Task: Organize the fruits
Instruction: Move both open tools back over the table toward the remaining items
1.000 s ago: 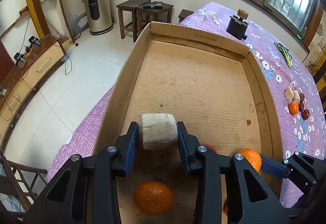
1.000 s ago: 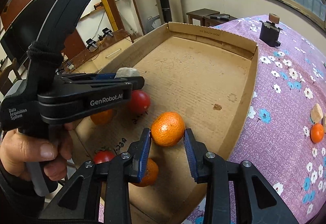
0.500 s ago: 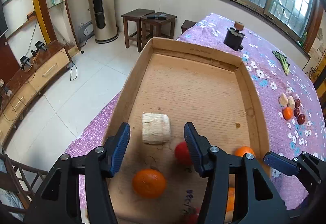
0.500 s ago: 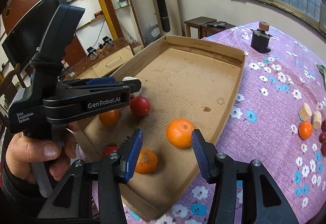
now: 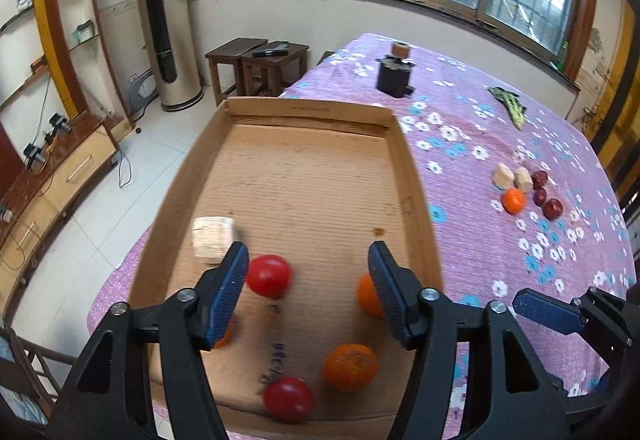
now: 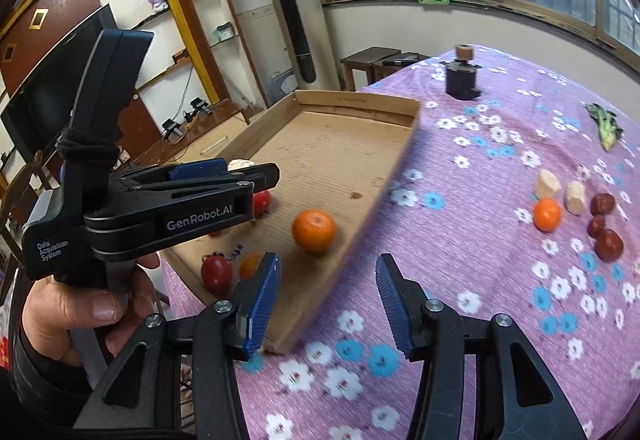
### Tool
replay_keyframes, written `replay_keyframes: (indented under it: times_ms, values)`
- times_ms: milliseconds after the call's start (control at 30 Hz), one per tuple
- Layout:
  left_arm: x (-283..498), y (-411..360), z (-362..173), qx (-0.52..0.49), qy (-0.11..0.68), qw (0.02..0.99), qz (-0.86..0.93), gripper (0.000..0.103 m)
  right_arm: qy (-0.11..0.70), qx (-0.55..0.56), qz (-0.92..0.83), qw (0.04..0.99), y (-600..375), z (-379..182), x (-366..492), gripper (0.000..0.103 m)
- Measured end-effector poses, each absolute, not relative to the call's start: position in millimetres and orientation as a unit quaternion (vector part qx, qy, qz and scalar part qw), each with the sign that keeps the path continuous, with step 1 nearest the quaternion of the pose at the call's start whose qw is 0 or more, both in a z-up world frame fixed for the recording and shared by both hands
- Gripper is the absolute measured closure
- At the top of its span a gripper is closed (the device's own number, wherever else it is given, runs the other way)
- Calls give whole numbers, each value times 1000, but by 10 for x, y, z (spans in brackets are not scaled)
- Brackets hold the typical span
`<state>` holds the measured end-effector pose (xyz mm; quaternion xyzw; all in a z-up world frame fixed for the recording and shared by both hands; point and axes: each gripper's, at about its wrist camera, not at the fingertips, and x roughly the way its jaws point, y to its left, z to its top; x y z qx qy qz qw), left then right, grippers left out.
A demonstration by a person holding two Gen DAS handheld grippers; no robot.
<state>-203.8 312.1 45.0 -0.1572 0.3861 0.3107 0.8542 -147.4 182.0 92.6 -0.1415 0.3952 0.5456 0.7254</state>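
Both grippers hang empty above the near end of the cardboard tray (image 5: 412,175), between one drop-off and the next pickup. The left gripper (image 5: 308,292) has just been opening; its jaws stand wide with nothing between the pads, and the pale cut chunk (image 5: 212,238) lies on the tray floor just beyond its left finger, near the tray's left wall. The right gripper (image 6: 326,304) has also just been opening and is moderately wide, empty, poised over the tray's near right corner and the flowered purple cloth (image 6: 480,280).

In the tray lie a red tomato (image 5: 268,275) close to the chunk, an orange (image 6: 314,231) by the right wall, and nearer still a second orange (image 5: 351,366) and a second tomato (image 5: 289,398). A further orange seems to hide behind the left finger (only a sliver shows).

What remains to sort sits well apart on the cloth to the right: two pale chunks (image 6: 560,189), a small orange (image 6: 547,215) and three dark red fruits (image 6: 602,224) in a tight cluster.

The likely next move is a swing to the right toward that cluster. It calls for keeping the jaws wide enough for the round fruit, coming down over one piece at a time, and choosing an outer piece first, since the pieces nearly touch and a finger could nudge a neighbour into rolling.
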Motion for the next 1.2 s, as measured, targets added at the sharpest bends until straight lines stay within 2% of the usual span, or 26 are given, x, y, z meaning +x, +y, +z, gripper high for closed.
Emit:
replay_keyframes:
  times_ms: [1000, 1200]
  values:
    - [-1451, 2302, 491, -113, 411, 874, 232, 41, 426, -80, 426, 794, 496, 788, -605, 52]
    - [-1270, 2157, 419, -112, 421, 875, 210, 37, 435, -68, 400, 804, 308, 716, -369, 52]
